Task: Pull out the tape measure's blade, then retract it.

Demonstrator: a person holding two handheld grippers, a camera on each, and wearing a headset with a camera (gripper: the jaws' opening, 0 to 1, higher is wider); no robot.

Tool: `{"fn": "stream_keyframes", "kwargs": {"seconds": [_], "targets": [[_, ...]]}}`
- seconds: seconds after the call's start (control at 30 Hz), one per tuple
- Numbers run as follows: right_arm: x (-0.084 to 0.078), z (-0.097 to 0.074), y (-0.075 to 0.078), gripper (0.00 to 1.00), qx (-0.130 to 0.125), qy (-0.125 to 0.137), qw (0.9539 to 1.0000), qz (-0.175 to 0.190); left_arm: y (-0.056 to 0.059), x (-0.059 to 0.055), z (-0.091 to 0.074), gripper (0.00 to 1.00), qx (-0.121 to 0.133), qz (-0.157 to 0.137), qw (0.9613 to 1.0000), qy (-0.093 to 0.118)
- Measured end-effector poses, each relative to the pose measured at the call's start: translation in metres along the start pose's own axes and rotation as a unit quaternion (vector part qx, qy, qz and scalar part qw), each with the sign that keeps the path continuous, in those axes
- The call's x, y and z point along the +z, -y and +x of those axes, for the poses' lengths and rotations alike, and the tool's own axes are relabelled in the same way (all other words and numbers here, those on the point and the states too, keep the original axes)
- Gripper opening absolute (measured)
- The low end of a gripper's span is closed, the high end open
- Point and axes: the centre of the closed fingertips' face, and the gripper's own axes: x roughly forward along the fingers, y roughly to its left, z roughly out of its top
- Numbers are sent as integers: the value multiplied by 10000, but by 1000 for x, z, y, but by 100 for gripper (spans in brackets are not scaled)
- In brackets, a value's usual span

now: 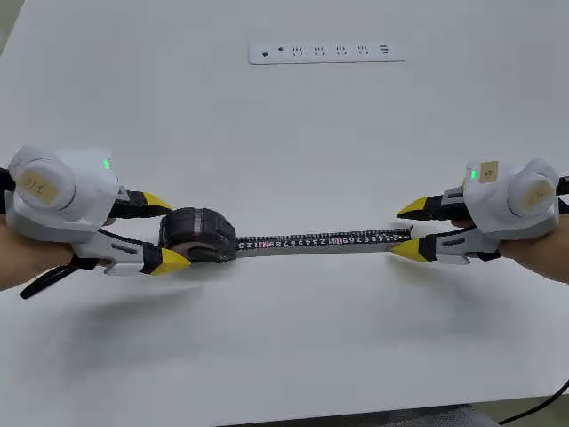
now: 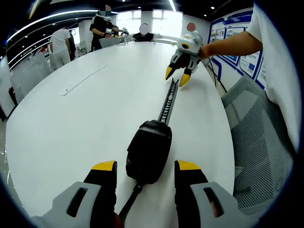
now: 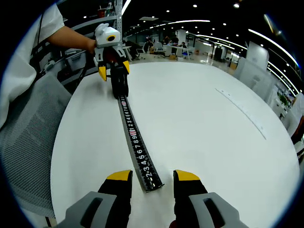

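**Jaws open on both sides, blade [image 1: 324,240] drawn out between them**

Spread wide and gripping nothing, the two yellow-tipped jaws of my left gripper [image 2: 146,166] stood on either side of the black tape-measure case [image 2: 148,149]. The case lay on the table with its rear part between the tips and its front reaching out past them. On one side I saw a strip of white table between tip and case. On the other the gap was too thin for me to say whether they touched. A black cord [image 2: 129,204] ran from the back of the case toward me, between the jaws.

My right gripper [image 3: 151,175] was just as wide open and held nothing. The free end of the blade lay flat on the table between its two tips, apart from both.

From the case the blade ran straight across the white table [image 1: 284,133] to that end, numbers facing up. In the head view the two grippers faced each other, well apart, the left at the case and the right at the blade's end. A white power strip [image 1: 325,52] lay well beyond the blade, toward the far side. A grey mesh chair [image 3: 33,142] stood just beside the table's near edge.
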Motion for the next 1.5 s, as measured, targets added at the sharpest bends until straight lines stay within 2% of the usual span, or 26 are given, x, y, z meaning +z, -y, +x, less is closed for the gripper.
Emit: {"fn": "stream_keyframes", "kwargs": {"seconds": [0.07, 0.27, 0.4, 0.57, 0.63, 0.67, 0.7, 0.73, 0.77, 0.8, 0.87, 0.93, 0.97, 1.1, 1.13, 1.2, 1.4, 1.5], "targets": [[1, -1, -2, 36, -14, 43, 10000, 70, -1, -1, -3, 50, 74, -92, 9999, 55], [6, -7, -4, 50, -265, 190, 9988, 362, -2, 0, -17, 54, 288, -444, 9981, 329], [9, -13, -8, 56, -362, 274, 9979, 452, -1, -3, -27, 56, 426, -561, 9967, 413], [13, -22, -12, 60, -499, 369, 9964, 581, 1, -8, -39, 61, 702, -784, 9929, 559], [14, -26, -16, 61, -554, 392, 9959, 606, 1, -9, -45, 62, 863, -901, 9899, 678], [15, -28, -17, 62, -605, 417, 9953, 632, 0, -9, -49, 62, 1026, -857, 9882, 747], [16, -29, -18, 63, -616, 452, 9948, 675, 2, -8, -52, 62, 1076, -853, 9872, 810], [17, -31, -20, 64, -640, 482, 9942, 718, 2, -9, -54, 62, 1120, -936, 9857, 844], [16, -32, -21, 66, -702, 499, 9937, 721, 2, -10, -58, 62, 1231, -1059, 9825, 908], [17, -34, -23, 66, -719, 510, 9933, 745, 5, -10, -59, 62, 1219, -1073, 9825, 914], [22, -37, -27, 70, -768, 706, 9902, 927, 6, -12, -65, 63, 1383, -1099, 9794, 981], [20, -39, -33, 70, -755, 700, 9902, 943, 11, -13, -69, 63, 1460, -1229, 9759, 1054], [20, -40, -35, 70, -791, 707, 9900, 929, 12, -13, -71, 64, 1495, -1219, 9754, 1067], [22, -44, -44, 73, -836, 845, 9867, 1105, 21, -17, -76, 67, 1691, -1367, 9692, 1157], [22, -45, -46, 74, -849, 846, 9866, 1105, 24, -17, -76, 68, 1689, -1390, 9688, 1169], [21, -47, -50, 76, -903, 847, 9861, 1108, 26, -20, -79, 69, 1850, -1463, 9642, 1212], [23, -52, -57, 81, -1034, 901, 9835, 1183, 43, -31, -80, 75, 1845, -1713, 9602, 1208], [26, -53, -63, 84, -1089, 941, 9823, 1198, 49, -35, -83, 78, 1942, -1755, 9578, 1185]]}}
